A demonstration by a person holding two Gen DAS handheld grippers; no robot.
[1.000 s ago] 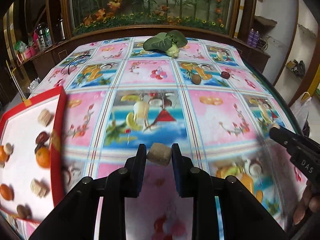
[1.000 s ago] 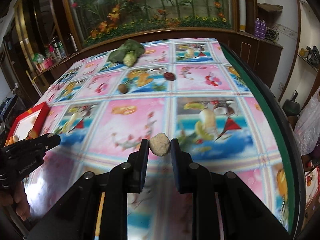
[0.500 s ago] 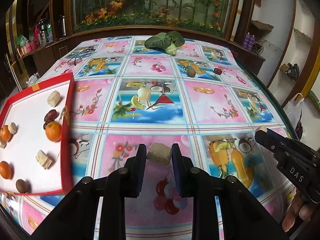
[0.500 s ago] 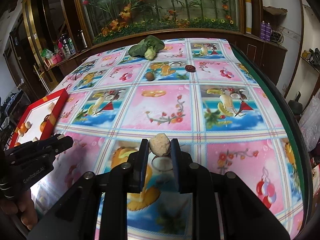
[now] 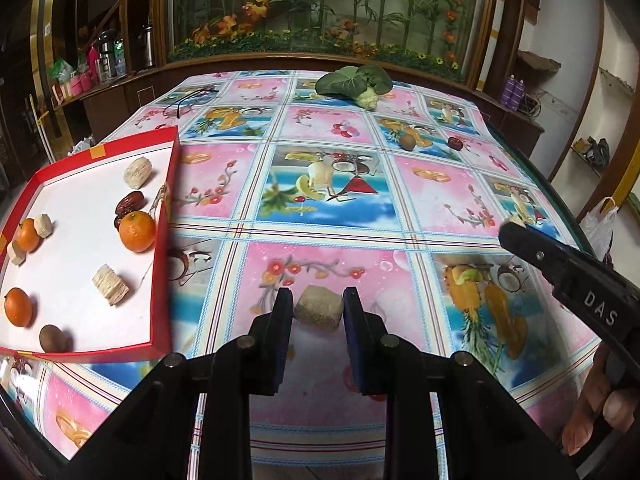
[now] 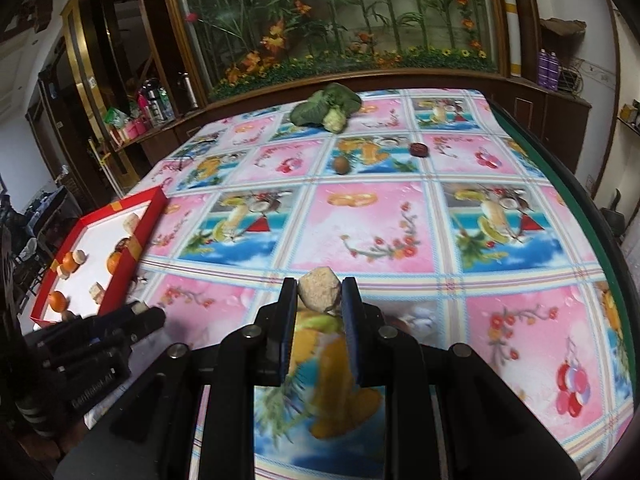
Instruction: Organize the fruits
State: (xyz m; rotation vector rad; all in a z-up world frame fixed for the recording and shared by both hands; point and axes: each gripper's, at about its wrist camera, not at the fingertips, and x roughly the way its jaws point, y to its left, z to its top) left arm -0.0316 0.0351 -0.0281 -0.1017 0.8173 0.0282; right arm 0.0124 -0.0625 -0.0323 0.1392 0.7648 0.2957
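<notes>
Red-rimmed white tray (image 5: 162,216), orange mandarins (image 5: 137,231), pink-and-blue fruit-print tablecloth (image 5: 420,184), green leaves (image 5: 344,82)

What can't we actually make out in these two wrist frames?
- Right wrist view: red tray interior is partly hidden by its near wall and the left hand-held gripper.
- Left wrist view: right hand-held gripper is cut off by the frame's right edge; its beige piece barely shows.
- Both views: dark round item too small to identify.
</notes>
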